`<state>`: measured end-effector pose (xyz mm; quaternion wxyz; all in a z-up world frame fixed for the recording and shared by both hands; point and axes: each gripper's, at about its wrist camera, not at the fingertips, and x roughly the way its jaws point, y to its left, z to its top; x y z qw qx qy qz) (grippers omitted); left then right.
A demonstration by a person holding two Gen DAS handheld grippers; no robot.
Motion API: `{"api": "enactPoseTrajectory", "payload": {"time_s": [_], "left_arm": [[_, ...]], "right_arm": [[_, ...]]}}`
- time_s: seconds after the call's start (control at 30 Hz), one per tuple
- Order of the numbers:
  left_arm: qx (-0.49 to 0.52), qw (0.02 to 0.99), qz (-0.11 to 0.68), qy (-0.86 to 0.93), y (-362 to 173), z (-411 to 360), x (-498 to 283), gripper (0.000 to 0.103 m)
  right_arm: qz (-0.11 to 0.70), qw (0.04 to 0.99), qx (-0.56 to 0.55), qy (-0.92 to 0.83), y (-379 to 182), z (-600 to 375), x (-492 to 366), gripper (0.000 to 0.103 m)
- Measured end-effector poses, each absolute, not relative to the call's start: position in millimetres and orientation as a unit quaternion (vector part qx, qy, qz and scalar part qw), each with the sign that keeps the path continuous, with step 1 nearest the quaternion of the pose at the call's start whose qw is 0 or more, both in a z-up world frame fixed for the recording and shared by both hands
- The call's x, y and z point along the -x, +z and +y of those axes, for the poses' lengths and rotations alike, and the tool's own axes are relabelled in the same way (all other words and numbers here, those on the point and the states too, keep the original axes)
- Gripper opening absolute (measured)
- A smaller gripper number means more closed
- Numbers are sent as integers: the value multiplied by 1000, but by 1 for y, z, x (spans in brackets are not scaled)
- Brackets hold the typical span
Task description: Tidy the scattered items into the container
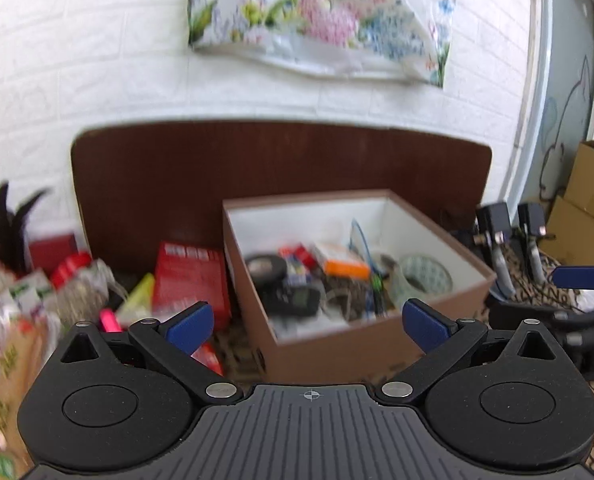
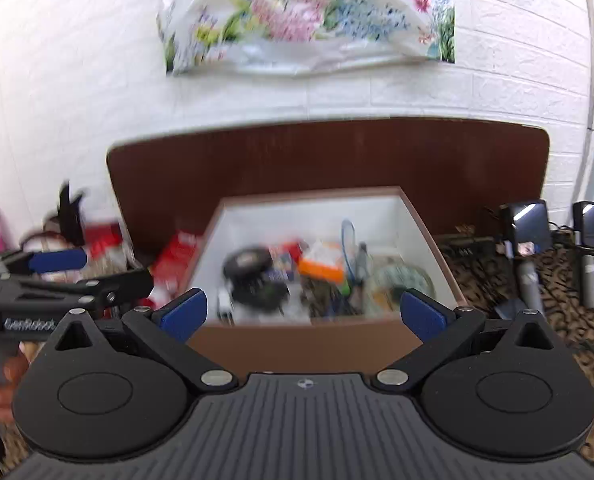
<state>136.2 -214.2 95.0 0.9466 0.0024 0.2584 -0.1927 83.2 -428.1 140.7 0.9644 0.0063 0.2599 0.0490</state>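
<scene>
- Left of scene: scattered items remain outside the container – a pink marker (image 1: 109,320), a yellow packet (image 1: 139,298) and a red box (image 1: 191,280) lie close together on the patterned surface, just left of the container's left wall.
- Left gripper (image 1: 307,322): jaws spread wide, nothing between the blue pads. The leftover items lie ahead and to its left; the marker sits just beyond its left finger. Blur hides the marker's long axis.
- Centre: the brown container (image 1: 337,344) with white lining stands against a dark board, already holding a black tape roll (image 1: 267,268), an orange box (image 1: 345,264) and a pale tape roll (image 1: 427,276).
- Right gripper (image 2: 303,314): jaws fully apart and empty, aimed straight over the container's near wall.
- Judgement: the left hand is nearer the remaining items and better placed to fetch the next one.
- View difference: the left wrist view shows the marker and packet; the right wrist view hides them behind the left gripper but shows two black adapters (image 2: 529,220) right of the container.
</scene>
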Motion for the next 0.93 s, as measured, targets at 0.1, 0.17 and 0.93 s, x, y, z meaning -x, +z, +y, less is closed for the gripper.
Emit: {"api": "enactPoseTrajectory", "payload": {"time_s": [0.1,0.17,0.93], "left_arm": [[3,943,275,-188,83,-217,-131,103],[6,940,286,-186,78,-219,-131,103],[-34,937,297,-181,67,-242,-138,103]], "right_arm": [[272,960,37,48,130,-425,-69,102],[275,959,57,46,125,-425,-61,102],[317,948,7,33,98,-462,-84,102]]}}
